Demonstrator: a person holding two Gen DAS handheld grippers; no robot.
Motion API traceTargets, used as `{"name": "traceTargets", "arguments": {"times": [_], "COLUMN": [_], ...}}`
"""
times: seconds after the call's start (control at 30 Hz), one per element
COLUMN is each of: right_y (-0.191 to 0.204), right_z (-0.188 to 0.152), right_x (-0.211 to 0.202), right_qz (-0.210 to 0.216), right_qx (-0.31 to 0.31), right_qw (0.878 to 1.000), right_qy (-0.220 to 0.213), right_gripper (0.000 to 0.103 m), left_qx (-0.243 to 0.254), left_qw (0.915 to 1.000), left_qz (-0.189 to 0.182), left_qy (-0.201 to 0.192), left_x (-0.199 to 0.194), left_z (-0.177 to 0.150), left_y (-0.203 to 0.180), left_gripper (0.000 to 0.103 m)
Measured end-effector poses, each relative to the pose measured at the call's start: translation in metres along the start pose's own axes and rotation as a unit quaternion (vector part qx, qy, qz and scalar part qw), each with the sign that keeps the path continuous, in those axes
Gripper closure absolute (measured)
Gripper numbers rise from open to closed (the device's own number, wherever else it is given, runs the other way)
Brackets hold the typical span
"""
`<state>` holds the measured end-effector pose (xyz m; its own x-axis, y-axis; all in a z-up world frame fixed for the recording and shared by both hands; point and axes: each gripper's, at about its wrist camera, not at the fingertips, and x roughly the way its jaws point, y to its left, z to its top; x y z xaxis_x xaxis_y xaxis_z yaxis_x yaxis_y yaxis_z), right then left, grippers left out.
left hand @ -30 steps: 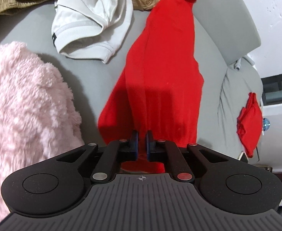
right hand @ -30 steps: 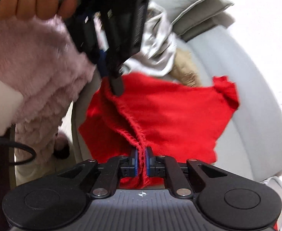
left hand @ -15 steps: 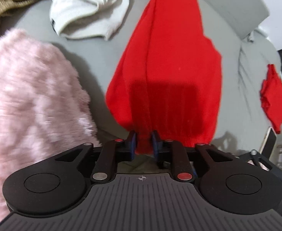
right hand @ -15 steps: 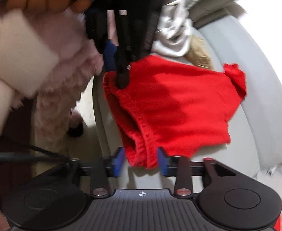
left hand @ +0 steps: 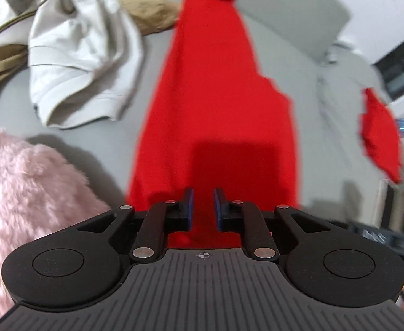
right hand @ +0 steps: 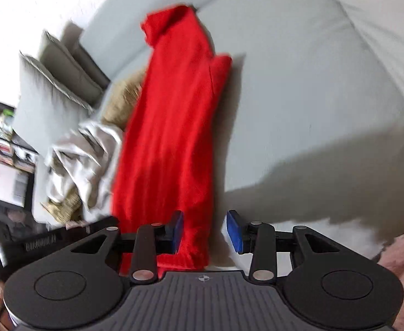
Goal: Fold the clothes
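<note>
Grey sofa, pale wall behind. Two grey cushions stacked at one end. Dark shelving beyond, blurred, perhaps holding books. Dark window at far right.

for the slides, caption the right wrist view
Open right gripper above the red garment laid lengthwise on the grey sofa.

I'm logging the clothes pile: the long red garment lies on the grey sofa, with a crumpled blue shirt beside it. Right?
Not quite: the crumpled shirt beside the red garment is off-white, not blue, as the left wrist view shows. The garment does lie on the grey sofa.
</note>
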<state>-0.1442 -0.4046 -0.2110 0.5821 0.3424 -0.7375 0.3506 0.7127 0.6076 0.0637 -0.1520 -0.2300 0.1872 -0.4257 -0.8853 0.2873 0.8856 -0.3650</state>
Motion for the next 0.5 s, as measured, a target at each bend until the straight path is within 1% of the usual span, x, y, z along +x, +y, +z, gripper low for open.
{"name": "traceTargets", "arguments": {"times": [0.03, 0.1, 0.23, 0.3, 0.37, 0.43, 0.5], "right_y": [0.001, -0.002, -0.012, -0.012, -0.010, -0.009, -0.009], "right_z": [-0.001, -0.002, 0.004, 0.003, 0.004, 0.003, 0.001], "right_x": [-0.002, -0.003, 0.007, 0.009, 0.009, 0.009, 0.008], "right_qz": [0.006, 0.017, 0.043, 0.048, 0.046, 0.046, 0.046], "right_qx": [-0.002, -0.001, 0.015, 0.013, 0.005, 0.002, 0.001], "right_qw": [1.000, 1.000, 0.999, 0.999, 0.999, 0.999, 0.999], "right_qy": [-0.001, -0.003, -0.007, -0.008, -0.010, -0.013, -0.014], "right_gripper": [0.055, 0.055, 0.055, 0.055, 0.055, 0.056, 0.057], "left_qx": [-0.031, -0.059, -0.038, -0.039, -0.040, -0.030, -0.017], "left_qw": [0.9993, 0.9979, 0.9992, 0.9992, 0.9992, 0.9988, 0.9976], "left_qz": [0.003, -0.013, -0.002, -0.001, 0.002, 0.002, -0.014], "left_qy": [0.020, 0.023, 0.011, 0.008, -0.006, -0.038, -0.066], "left_x": [0.008, 0.009, 0.009, 0.009, 0.003, -0.009, -0.019], "left_z": [0.000, 0.004, 0.000, -0.001, -0.004, -0.012, -0.016], "left_y": [0.012, 0.022, 0.018, 0.018, 0.017, 0.013, 0.011], "left_gripper": [0.089, 0.089, 0.089, 0.089, 0.089, 0.088, 0.088]}}
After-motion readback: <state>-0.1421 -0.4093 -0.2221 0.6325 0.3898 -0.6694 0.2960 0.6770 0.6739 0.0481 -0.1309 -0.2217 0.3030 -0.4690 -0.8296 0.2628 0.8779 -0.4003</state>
